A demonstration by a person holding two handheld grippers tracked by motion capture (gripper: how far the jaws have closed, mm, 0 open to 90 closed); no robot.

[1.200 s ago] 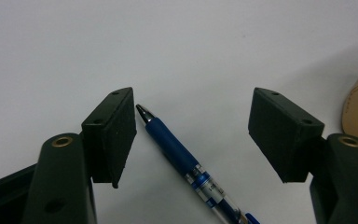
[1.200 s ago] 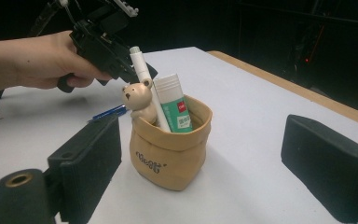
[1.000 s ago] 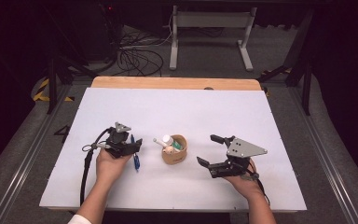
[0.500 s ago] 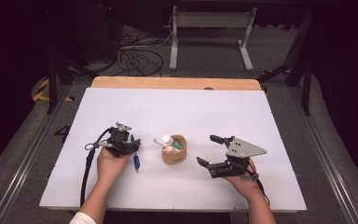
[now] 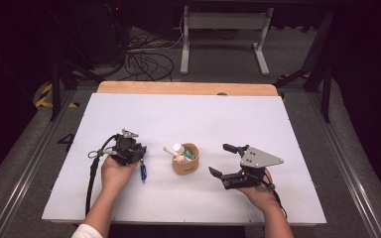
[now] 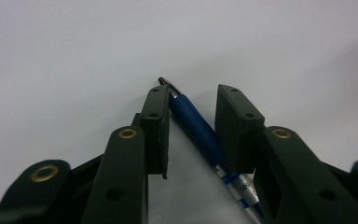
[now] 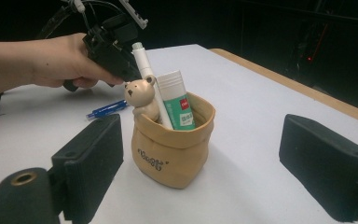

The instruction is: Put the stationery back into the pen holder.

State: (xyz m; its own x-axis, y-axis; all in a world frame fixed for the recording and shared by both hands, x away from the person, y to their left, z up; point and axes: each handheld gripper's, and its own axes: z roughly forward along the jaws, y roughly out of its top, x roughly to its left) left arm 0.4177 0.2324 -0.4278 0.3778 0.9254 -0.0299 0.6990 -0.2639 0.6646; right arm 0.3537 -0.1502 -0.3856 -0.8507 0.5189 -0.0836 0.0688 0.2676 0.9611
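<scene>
Blue pen (image 6: 200,128) lies flat on the white surface (image 5: 178,119), between the jaws of the left tongs (image 6: 193,119), tip pointing away from the hand. Jaws partly open: one pad (image 6: 154,122) touches or nearly touches the barrel near the tip, the other stands just off it. No grip yet, by the look of it. In the high view the pen (image 5: 142,172) sits just under the left tongs (image 5: 127,150), near the tan pouch (image 5: 186,159).

Risks:
- Pen sits skewed across the jaw gap, not parallel to the pads. Closing now could roll or pivot it out instead of clamping it.
- Contact is close to the tip end; a lift from there would probably let the long end droop or swing.
- Round smooth barrel on a flat surface: any sideways nudge sends it rolling.

Right tongs (image 7: 205,172) are wide open and empty, jaws either side of the pouch (image 7: 173,148) but well clear of it. The pouch is soft and already holds a glue stick (image 7: 176,100), a white marker (image 7: 148,77) and a bear figure (image 7: 142,95). If the pen goes in there, the crowded opening could block it or the pouch could tip.
</scene>
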